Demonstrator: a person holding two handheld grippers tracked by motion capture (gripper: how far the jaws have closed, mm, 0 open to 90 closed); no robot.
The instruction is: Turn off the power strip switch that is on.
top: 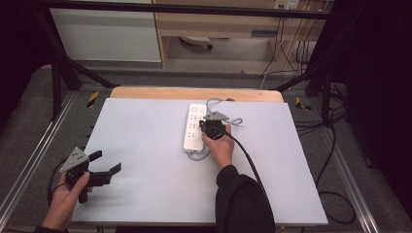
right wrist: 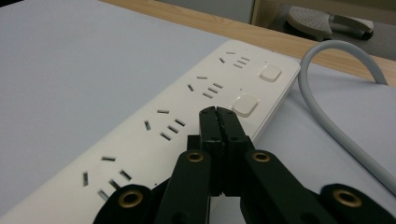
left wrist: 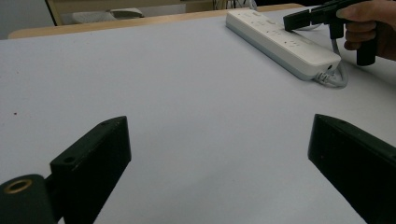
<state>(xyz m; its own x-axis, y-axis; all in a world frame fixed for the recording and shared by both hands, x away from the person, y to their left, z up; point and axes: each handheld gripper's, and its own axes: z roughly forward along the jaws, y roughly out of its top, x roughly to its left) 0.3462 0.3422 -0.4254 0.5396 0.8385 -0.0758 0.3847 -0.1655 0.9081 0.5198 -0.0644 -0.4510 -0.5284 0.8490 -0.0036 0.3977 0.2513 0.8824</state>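
A white power strip [top: 193, 130] [left wrist: 280, 42] [right wrist: 154, 135] lies at the middle back of the table, with several socket groups and two square switch buttons. My right gripper [top: 202, 125] [right wrist: 217, 112] is shut with nothing between its jaws. Its tips hover low over the strip, right beside the nearer switch button [right wrist: 245, 105]; whether they touch it I cannot tell. The far-off view from the left gripper also catches the right gripper [left wrist: 289, 21] above the strip. My left gripper [top: 108, 161] [left wrist: 219, 123] is held open and empty above the table's front left.
The strip's grey cable [top: 214, 102] [right wrist: 327, 116] curls off its far end, and a short loop [left wrist: 334, 79] lies at its near end. The grey table top [top: 145, 145] has a wooden back edge [top: 194, 93]. Black cables [top: 330, 160] lie on the floor to the right.
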